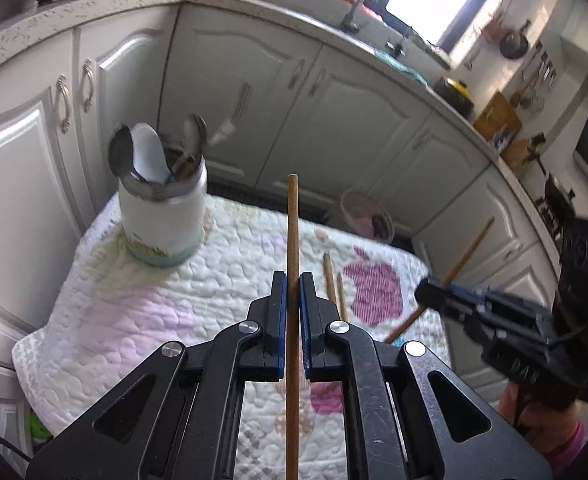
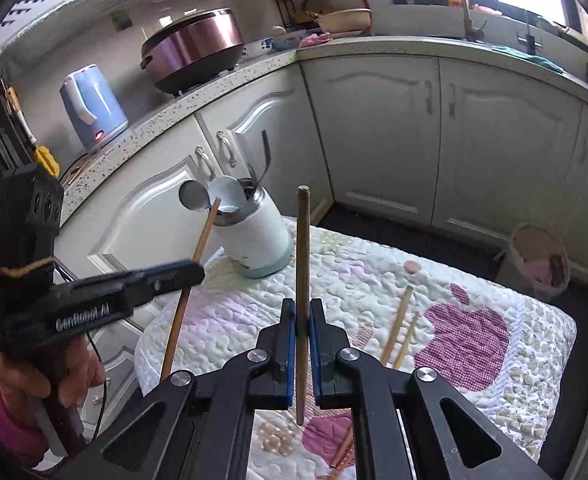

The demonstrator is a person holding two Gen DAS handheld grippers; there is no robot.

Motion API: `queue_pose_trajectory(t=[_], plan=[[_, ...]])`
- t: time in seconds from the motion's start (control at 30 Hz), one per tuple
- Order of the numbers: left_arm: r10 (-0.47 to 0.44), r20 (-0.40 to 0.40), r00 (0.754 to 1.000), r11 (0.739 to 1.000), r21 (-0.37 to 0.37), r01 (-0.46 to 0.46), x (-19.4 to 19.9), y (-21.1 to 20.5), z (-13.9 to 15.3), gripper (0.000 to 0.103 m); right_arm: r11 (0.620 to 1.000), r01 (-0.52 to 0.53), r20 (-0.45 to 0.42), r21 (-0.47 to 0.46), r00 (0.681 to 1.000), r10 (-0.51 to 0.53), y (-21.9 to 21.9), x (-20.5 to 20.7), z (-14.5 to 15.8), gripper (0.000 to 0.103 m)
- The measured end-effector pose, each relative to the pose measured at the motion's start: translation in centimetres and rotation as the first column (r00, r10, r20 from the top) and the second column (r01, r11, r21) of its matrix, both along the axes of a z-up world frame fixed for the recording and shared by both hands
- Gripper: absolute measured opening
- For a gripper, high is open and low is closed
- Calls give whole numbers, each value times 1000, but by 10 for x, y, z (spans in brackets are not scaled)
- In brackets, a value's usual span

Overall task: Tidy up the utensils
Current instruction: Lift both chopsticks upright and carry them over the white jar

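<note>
My left gripper point(image 1: 292, 276) is shut on a light wooden chopstick point(image 1: 292, 232) that stands upright between its blue pads. In the right wrist view, my right gripper point(image 2: 302, 304) is shut on a darker chopstick point(image 2: 302, 248), also upright. Each gripper shows in the other's view, held above the quilt: the right gripper point(image 1: 433, 296) at the right, the left gripper point(image 2: 190, 272) at the left. The white utensil cup point(image 1: 162, 216) point(image 2: 254, 236) holds spoons and stands on the quilt's far left corner. Two loose chopsticks point(image 1: 329, 280) point(image 2: 397, 324) lie on the quilt.
A quilted cloth point(image 1: 134, 320) point(image 2: 493, 380) with a pink apple patch covers the low surface. White cabinets wrap around behind it. A small basket point(image 1: 367, 214) point(image 2: 537, 260) sits on the floor. A blue kettle point(image 2: 92, 108) and a pink cooker point(image 2: 194, 48) stand on the counter.
</note>
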State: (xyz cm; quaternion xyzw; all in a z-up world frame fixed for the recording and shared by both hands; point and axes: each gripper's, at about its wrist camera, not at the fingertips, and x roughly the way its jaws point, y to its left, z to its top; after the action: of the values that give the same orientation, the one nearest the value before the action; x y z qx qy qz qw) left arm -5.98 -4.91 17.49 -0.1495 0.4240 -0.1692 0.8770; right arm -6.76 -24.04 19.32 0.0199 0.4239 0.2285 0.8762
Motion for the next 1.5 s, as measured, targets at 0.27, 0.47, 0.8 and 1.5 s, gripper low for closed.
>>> queue_pose_trajectory(t=[0.27,0.47,0.8,1.5], plan=[[48,78,996,998,35,-51,19,16,29,5,999,-19,25,32,1000,19,15,14,20,6],[84,71,994,995,42,-87,33,33,31,5,993,-72,17,94,997,71,29,19,29,6],[153,87,984,988,19,-156,49,56,39,5,992,-100,52,75,994,96,46,27,46,6],[308,215,927,943,62,-327,163,99,55,4,983,-76,160,165,986,49,102,132,96,6]])
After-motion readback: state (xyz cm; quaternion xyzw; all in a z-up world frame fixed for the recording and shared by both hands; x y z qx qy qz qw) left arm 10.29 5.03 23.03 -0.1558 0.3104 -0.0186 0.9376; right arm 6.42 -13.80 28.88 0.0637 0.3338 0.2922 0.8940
